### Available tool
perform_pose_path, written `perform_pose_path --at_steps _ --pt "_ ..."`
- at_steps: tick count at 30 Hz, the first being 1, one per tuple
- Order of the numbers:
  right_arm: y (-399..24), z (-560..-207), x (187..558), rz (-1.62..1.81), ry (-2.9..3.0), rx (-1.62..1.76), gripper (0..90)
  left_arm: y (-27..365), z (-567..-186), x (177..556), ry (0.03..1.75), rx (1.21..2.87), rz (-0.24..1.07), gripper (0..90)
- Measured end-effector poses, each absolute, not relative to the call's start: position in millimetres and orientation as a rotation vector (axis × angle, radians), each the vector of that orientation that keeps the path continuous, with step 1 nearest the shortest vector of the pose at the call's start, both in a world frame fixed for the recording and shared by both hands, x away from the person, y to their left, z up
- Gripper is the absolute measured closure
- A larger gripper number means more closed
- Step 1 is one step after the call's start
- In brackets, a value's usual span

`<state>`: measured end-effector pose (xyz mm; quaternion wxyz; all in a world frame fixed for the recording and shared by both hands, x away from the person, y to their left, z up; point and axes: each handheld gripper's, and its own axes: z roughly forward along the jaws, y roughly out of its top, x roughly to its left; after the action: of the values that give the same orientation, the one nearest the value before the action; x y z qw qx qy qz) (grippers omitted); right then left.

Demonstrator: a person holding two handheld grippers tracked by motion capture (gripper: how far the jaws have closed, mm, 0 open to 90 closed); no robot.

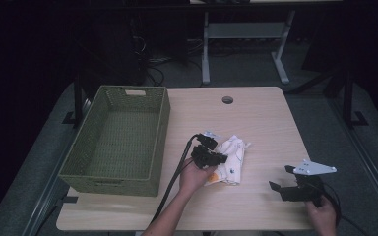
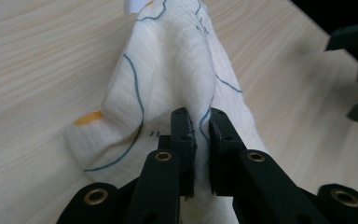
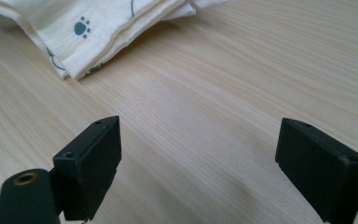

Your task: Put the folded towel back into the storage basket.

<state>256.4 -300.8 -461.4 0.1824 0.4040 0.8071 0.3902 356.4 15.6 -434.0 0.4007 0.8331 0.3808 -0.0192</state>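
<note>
Folded cream cloth (image 1: pixel 230 161) with printed paw marks, right of the desk's (image 1: pixel 256 118) centre: judged light, soft, limp; best pinched at a raised fold. Left gripper (image 2: pixel 199 135) clamped narrow on such a ridge. Right gripper (image 3: pixel 198 163) spread wide, empty, near the desk's right front corner. Green woven basket (image 1: pixel 160 142) along the left edge.

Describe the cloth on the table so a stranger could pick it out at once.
On the light wooden table, right of the green woven basket, lies a cream folded cloth. The left tool pinches a raised fold of it. Blue line drawings, paw prints and orange patches mark it.
</note>
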Motion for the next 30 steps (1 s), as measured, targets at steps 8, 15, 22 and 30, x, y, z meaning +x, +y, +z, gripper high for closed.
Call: perform_pose_path --at_steps 8,15,22,30 --pt "-303.3 -461.4 256.8 1.098 2.271 1.146 13.8 24.4 -422.2 347.7 0.943 2.057 -0.111 83.5" --pt "-305.2 -460.8 256.2 1.109 2.259 1.151 13.9 35.0 -409.0 342.5 0.919 2.015 -0.187 83.5" --pt "-305.1 -460.4 255.8 1.109 2.257 1.147 13.8 53.9 -391.3 338.6 0.905 1.934 -0.301 83.4" --pt "-304.3 -460.9 255.7 1.104 2.261 1.148 13.8 73.5 -371.5 335.5 0.885 1.886 -0.359 83.4"
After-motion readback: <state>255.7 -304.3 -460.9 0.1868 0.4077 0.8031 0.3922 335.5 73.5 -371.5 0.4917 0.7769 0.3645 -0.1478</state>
